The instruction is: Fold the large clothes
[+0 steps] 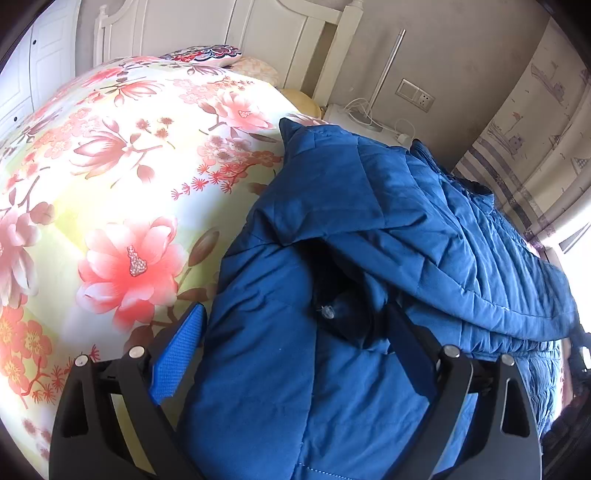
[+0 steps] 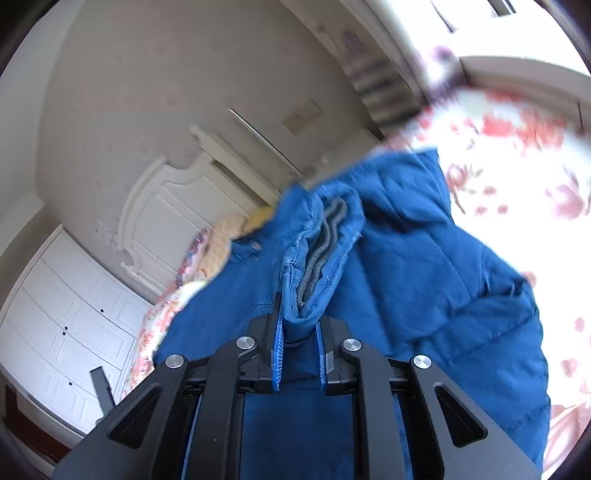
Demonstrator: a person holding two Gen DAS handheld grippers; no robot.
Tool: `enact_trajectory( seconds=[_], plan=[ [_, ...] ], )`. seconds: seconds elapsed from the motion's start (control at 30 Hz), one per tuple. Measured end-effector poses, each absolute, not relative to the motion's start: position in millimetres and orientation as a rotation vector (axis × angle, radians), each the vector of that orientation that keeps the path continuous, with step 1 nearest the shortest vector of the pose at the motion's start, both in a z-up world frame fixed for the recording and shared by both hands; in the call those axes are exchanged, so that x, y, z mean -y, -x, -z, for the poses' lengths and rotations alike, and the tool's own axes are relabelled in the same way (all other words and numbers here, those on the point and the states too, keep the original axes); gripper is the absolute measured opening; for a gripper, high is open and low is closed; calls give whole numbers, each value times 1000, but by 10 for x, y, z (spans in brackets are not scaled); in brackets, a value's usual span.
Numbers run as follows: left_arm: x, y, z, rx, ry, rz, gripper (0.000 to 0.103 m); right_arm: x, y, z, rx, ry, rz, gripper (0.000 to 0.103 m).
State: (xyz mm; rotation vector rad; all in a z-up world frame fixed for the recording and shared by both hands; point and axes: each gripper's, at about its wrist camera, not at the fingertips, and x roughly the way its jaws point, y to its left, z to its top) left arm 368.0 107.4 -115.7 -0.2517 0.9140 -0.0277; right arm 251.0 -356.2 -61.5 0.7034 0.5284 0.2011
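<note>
Bedroom setting: floral bedspread (image 1: 122, 177) covering the bed, white headboard (image 1: 221, 29) at the far end. My right tongs (image 2: 299, 341) are closed down to a narrow gap, blue pads pinching a bunched fold of the blue padded jacket (image 2: 424, 280); the gathered edge with its grey ribbed inner trim (image 2: 321, 251) rises straight out from between the tips. Beyond and to the right of these tongs the rest of the jacket spreads over the bedspread; to their left, past the cloth, I see white cabinet doors (image 2: 74, 332). Right view is motion-blurred toward the far side. My left tongs (image 1: 295, 343) are spread wide, with jacket fabric lying between the two fingers; the left finger's blue pad (image 1: 177, 354) stands clear of the cloth, the right finger is partly sunk in a fold, and I cannot tell whether it touches. Ahead of the left tongs the jacket is heaped in quilted layers. Further right, a wall socket (image 1: 415, 95) and a patterned curtain (image 1: 535, 140).
</note>
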Motion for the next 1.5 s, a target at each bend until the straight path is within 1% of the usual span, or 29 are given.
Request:
enact_trajectory(
  seconds=[0.13,0.27,0.37,0.4,0.43,0.47,0.5,0.57,0.7,0.77,0.83,0.87,0.9,0.93,0.97,1.0,1.03,1.1,1.17,1.27,1.33,1.43,1.5],
  plan=[
    [-1082,-3677,1166,-913,255,30,95,3550,-2380,581,-519,-681,-167,14],
    [-1082,-3675,1161,-912,255,30,95,3608,-2472,925,-674,-703,-117,15],
    [-1088,-3673,1157,-911,259,32,95,3598,-2459,923,-742,-678,-85,15],
    [-1090,-3674,1156,-910,261,32,95,3589,-2403,875,-739,-665,-54,22],
    [-1097,-3672,1157,-910,262,34,95,3582,-2372,822,-733,-646,-20,25],
    [-1096,-3671,1157,-910,262,34,95,3580,-2288,720,-702,-602,45,32],
    [-1097,-3668,1156,-910,261,34,95,3576,-2227,636,-657,-572,82,35],
    [-1098,-3668,1157,-910,260,33,95,3536,-2166,467,-577,-509,102,45],
    [-1093,-3664,1155,-910,260,33,95,3119,-2429,187,-518,-208,50,45],
    [-1095,-3667,1155,-910,260,33,95,2945,-2628,210,-545,-112,13,45],
    [-1108,-3659,1156,-907,268,37,95,2871,-2834,350,-633,-64,7,45],
    [-1119,-3652,1155,-903,276,42,95,2863,-2960,528,-718,-37,29,45],
    [-1149,-3635,1152,-895,296,51,95,2883,-3034,673,-765,-17,52,46],
    [-1189,-3613,1146,-884,313,50,95,2914,-3047,792,-769,-17,42,46],
    [-1245,-3562,1123,-857,339,38,94,2975,-3040,843,-773,-57,23,47],
    [-1339,-3453,1044,-786,379,13,89,3051,-3028,822,-772,-101,8,47],
    [-1408,-3362,953,-718,403,-11,88,3094,-3024,825,-775,-122,-3,47],
    [-1496,-3195,717,-581,439,-44,88,3124,-3039,847,-777,-138,-12,47],
    [-1423,-3166,467,-525,443,11,90,3086,-3048,860,-779,-122,-6,48],
    [-1009,-3403,213,-582,320,109,94,3049,-3082,868,-778,-104,2,48],
    [-704,-3646,199,-653,250,168,96,3026,-3049,863,-777,-113,-3,48],
    [-348,-4006,423,-747,142,162,96,3023,-3043,859,-776,-114,-3,48],
    [-220,-4183,709,-839,102,144,96,3025,-3046,842,-777,-114,-4,48]
  ],
)
